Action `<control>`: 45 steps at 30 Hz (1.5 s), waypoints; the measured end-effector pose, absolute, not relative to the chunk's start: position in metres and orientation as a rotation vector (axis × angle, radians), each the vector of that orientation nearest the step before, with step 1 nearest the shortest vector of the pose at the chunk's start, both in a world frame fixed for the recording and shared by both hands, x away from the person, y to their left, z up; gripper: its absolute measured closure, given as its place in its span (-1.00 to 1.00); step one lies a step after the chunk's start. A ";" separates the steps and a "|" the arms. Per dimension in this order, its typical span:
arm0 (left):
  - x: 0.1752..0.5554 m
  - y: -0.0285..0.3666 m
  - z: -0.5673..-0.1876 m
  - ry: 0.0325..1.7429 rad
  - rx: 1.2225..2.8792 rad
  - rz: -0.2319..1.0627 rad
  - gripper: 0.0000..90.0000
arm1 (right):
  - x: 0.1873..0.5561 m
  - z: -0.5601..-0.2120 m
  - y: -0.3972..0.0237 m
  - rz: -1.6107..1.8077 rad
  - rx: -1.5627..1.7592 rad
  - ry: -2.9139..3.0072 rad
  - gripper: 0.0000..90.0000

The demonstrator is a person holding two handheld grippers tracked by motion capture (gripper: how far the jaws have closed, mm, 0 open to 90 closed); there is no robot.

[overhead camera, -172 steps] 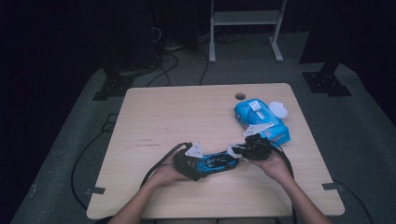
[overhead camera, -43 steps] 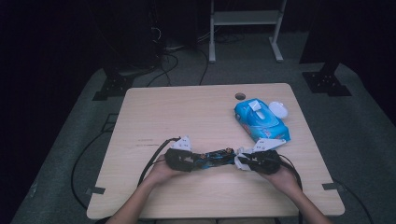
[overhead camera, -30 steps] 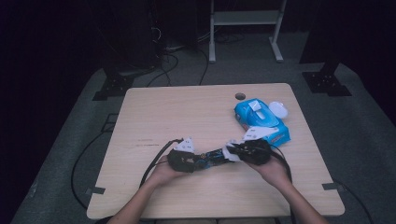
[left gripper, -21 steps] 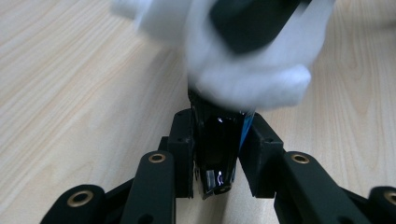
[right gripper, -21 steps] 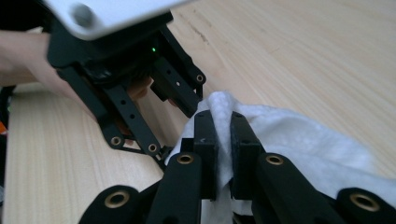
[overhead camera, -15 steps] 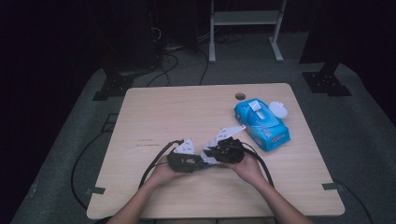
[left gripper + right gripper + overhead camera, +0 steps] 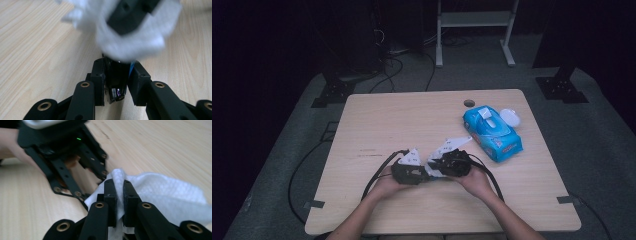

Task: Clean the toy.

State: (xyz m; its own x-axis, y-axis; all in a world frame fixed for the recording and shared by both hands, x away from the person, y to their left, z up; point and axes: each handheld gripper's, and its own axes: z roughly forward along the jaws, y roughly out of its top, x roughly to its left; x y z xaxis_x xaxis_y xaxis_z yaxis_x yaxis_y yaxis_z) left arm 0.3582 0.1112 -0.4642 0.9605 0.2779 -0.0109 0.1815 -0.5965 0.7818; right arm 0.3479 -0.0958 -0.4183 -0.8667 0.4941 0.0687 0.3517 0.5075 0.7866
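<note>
- Since the earlier look, my right gripper [image 7: 437,167] has slid in from beside the wipes pack [image 7: 492,131] to meet the left gripper [image 7: 424,176] near the table's [image 7: 377,115] front edge.
- It is clenched on a white wipe [image 7: 160,192], pinched so the cloth can rub.
- My left gripper is clamped on a small dark object [image 7: 116,80], blue at its edge; I can't identify it.
- I hold it low and steady so the wipe [image 7: 130,37] reaches it.

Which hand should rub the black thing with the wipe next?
Probably the right gripper: its jaws already pinch the white wet wipe. The left gripper clamps the small black object, so it should just hold.
</note>
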 end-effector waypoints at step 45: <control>0.363 0.098 -0.462 0.353 2.206 0.142 0.49 | 0.349 -0.419 -0.125 1.253 0.833 2.493 0.87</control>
